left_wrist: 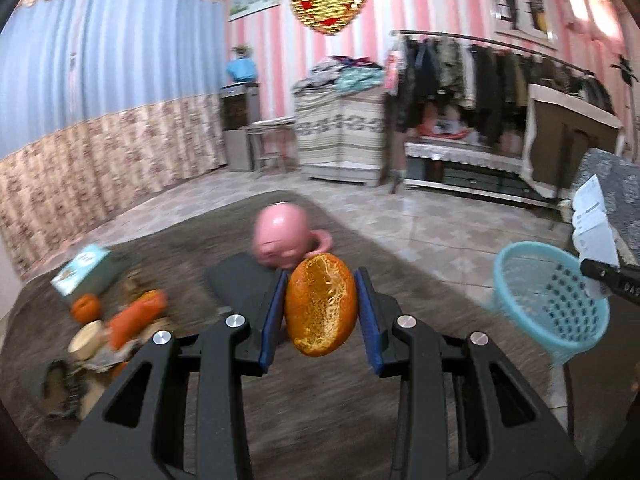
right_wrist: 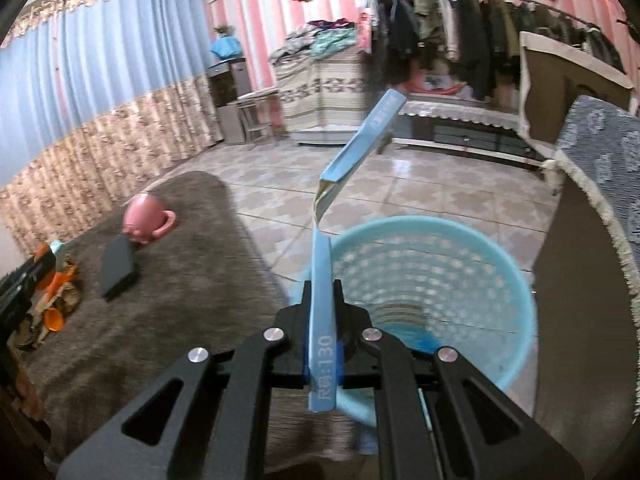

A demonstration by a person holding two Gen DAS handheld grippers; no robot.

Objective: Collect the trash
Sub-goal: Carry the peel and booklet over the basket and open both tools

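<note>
**Two pieces of trash gripped, one basket waiting**

The left tool (left_wrist: 321, 304) clamps one curved piece of orange peel (left_wrist: 321, 305), pith side showing, stringy and pale, between its blue pads at the centre of the left wrist view. The right tool (right_wrist: 322, 332) is closed on one flattened light-blue cardboard box (right_wrist: 352, 156), which rises bent and creased toward the upper middle of the right wrist view, printed characters on its edge.

One round light-blue plastic basket (right_wrist: 516, 280), its wall pierced with rows of holes, stands on the tiled floor at the lower right of the right wrist view, just behind the right tool; its bottom looks bare apart from a darker blue patch I cannot identify.

On the shaggy brown-grey rug (left_wrist: 192, 236), one glossy pink ceramic mug (left_wrist: 280, 240) lies tipped over beside one flat black rectangular object (left_wrist: 240, 284). At the left edge, a blurred heap (left_wrist: 104, 320) holds several more orange peel pieces and one small teal box; the exact count is unclear.
</note>
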